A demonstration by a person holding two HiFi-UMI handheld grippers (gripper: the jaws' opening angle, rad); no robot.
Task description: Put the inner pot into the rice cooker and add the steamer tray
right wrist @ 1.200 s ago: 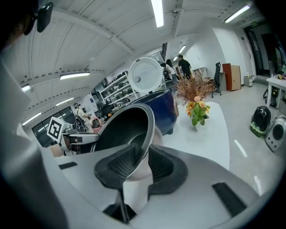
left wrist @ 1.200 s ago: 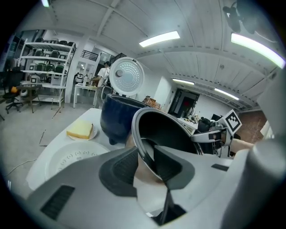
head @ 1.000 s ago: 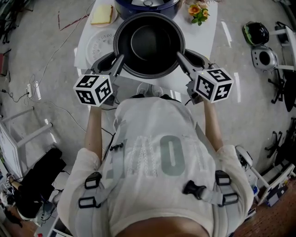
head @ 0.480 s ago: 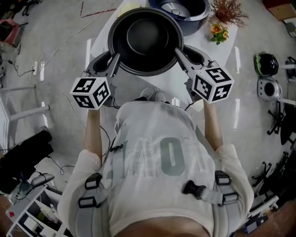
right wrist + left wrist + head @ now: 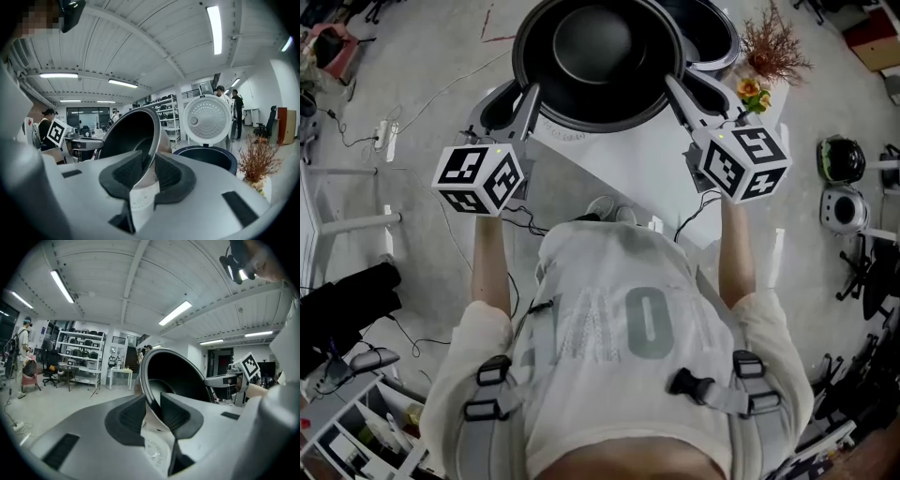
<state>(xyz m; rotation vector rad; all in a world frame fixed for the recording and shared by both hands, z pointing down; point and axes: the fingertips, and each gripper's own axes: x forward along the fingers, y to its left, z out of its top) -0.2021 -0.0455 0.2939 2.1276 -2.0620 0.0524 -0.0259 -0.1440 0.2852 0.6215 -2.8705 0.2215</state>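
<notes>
The white table [image 5: 628, 178] lies below you. At its far side stands the rice cooker [image 5: 206, 159] with its lid [image 5: 207, 119] up. The inner pot [image 5: 598, 56] hangs in the air above the table, covering most of the cooker in the head view, not yet in it. Only its thin rim carries it: your left gripper [image 5: 530, 94] pinches one side, jaws just tightened a little, and your right gripper [image 5: 673, 89] pinches the opposite side. Two narrow grips on a smooth lip can slide. If one hand runs ahead or rolls, the pot may twist out and drop. Lowered off-centre, its base could catch the cooker's edge. Your right gripper also passes close to the dried flowers [image 5: 769, 52] — a wide swing could topple them. I can't pick out the steamer tray.
</notes>
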